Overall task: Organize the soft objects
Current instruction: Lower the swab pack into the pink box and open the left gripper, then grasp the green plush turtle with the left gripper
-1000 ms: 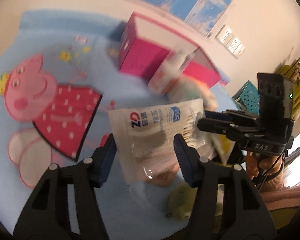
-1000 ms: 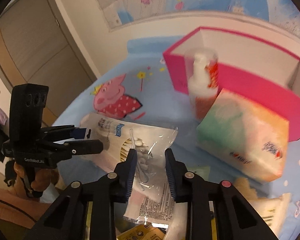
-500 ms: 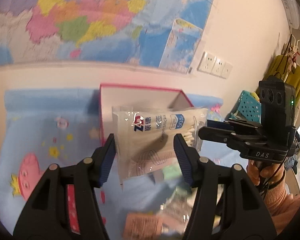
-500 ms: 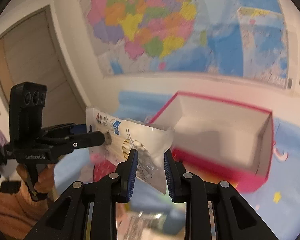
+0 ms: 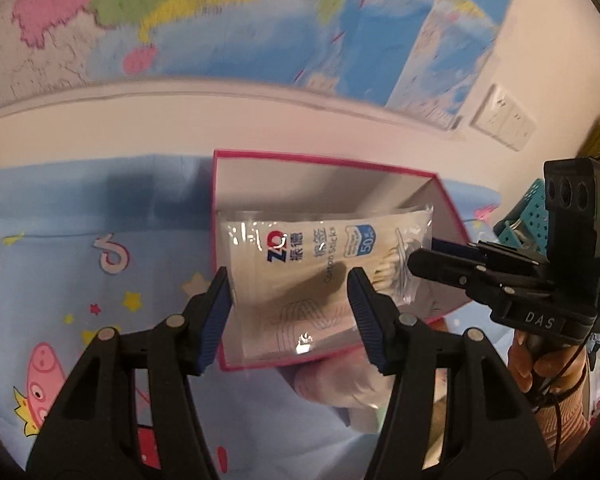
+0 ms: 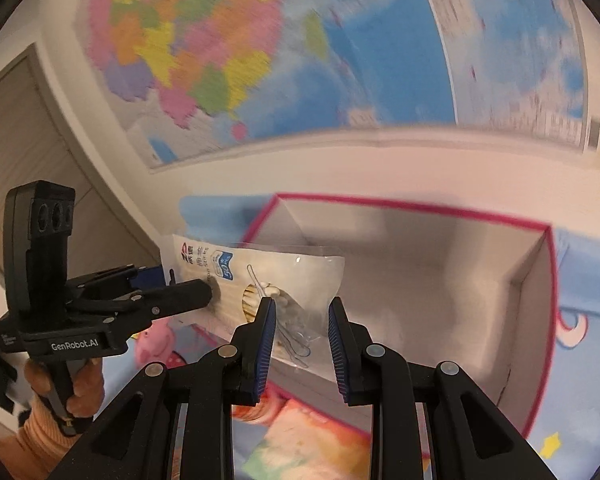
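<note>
A clear bag of cotton swabs with blue print hangs in the air, stretched between both grippers. My left gripper is shut across the bag's width, blue pads pressing on both edges. My right gripper is shut on the bag's crumpled end, where the swab heads show. Each gripper shows in the other's view, the right gripper on the right and the left gripper on the left. Just behind and below the bag stands an open pink box with a bare white inside.
A blue cartoon-pig cloth covers the surface under the box. A colourful tissue pack lies near the front. A map hangs on the wall behind, with wall sockets and a teal basket to the right. A door is on the left.
Both grippers have carried the swab bag up off the cloth and toward the wall, to the pink box's open top. The bottle has left view.
</note>
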